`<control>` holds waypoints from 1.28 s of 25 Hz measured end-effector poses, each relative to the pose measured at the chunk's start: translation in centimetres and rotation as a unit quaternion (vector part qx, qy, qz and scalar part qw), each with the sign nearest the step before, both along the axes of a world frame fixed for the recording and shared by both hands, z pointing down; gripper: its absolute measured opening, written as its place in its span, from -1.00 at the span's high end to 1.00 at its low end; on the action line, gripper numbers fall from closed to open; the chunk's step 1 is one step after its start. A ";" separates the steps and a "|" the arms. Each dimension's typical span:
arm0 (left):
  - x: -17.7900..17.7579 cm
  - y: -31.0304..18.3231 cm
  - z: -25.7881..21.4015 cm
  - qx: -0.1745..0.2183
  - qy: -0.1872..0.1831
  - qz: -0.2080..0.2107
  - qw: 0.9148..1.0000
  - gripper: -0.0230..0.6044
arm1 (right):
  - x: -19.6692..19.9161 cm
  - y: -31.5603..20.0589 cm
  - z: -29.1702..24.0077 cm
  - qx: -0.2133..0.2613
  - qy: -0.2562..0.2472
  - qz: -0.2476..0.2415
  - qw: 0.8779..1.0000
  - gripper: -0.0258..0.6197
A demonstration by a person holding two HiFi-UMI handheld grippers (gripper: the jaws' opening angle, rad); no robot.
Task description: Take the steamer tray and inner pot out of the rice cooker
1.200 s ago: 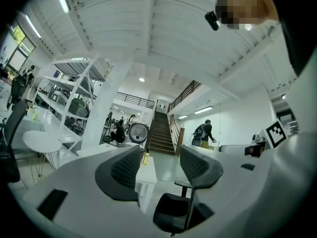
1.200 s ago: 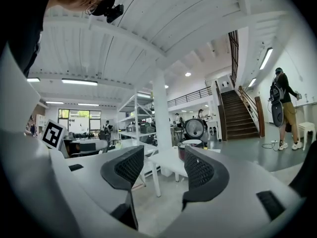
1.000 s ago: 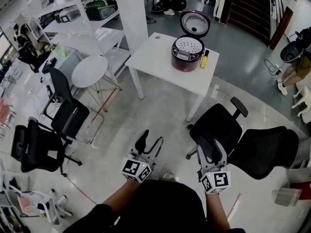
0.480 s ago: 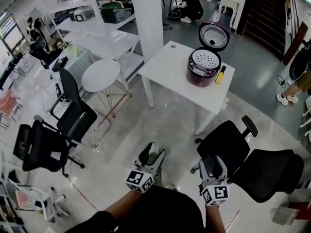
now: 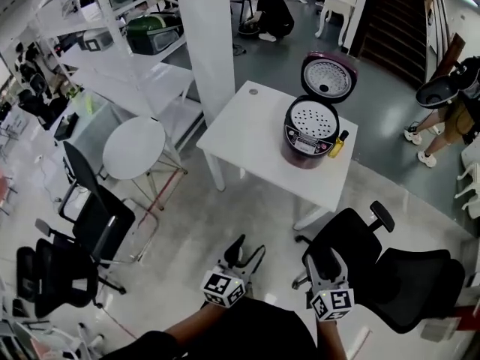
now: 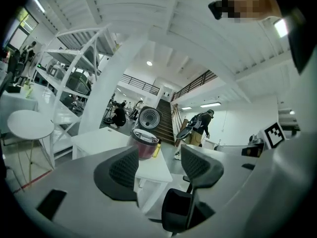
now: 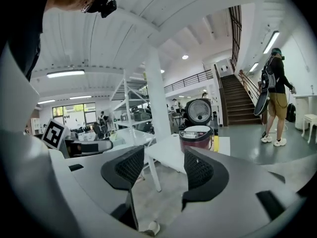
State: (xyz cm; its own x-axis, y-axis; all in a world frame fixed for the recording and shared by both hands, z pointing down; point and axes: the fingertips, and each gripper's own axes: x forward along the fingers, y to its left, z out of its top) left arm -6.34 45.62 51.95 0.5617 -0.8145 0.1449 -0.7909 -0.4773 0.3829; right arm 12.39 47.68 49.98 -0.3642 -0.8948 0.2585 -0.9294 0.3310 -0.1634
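Rice cooker (image 5: 307, 135), lid raised, stands on the table (image 5: 244, 126) at upper right of centre, far above the right gripper (image 5: 324, 261), nearer, and left gripper (image 5: 250, 247), both open wide and empty.

Over the last second the person has stepped toward the rice cooker (image 5: 310, 132), so it and its white counter (image 5: 247, 130) now sit larger and lower in the head view, and the left claw (image 5: 249, 247) and right claw (image 5: 324, 265) are nearer to it than before.
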 end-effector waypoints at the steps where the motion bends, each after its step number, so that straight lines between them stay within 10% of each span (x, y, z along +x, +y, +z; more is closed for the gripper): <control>1: -0.1 -1.9 -0.2 0.002 -0.002 0.010 1.000 0.15 | -0.4 -1.5 -0.2 0.000 0.001 0.006 1.000 0.23; 22: -4.0 -23.9 -2.7 0.011 0.028 0.126 0.992 0.14 | -8.6 -21.9 -1.6 -0.031 0.028 0.071 0.997 0.24; 32: -2.9 -30.0 -2.4 0.010 0.031 0.115 0.993 0.14 | -4.9 -27.3 -1.3 -0.028 0.046 0.096 0.994 0.24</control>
State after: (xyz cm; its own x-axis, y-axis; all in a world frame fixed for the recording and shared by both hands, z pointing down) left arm -9.25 15.63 49.50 0.7410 -0.6656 0.0891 -0.6350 -0.6514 0.4151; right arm 7.51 20.41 48.67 -0.1596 -0.9286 0.3350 -0.9866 0.1381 -0.0873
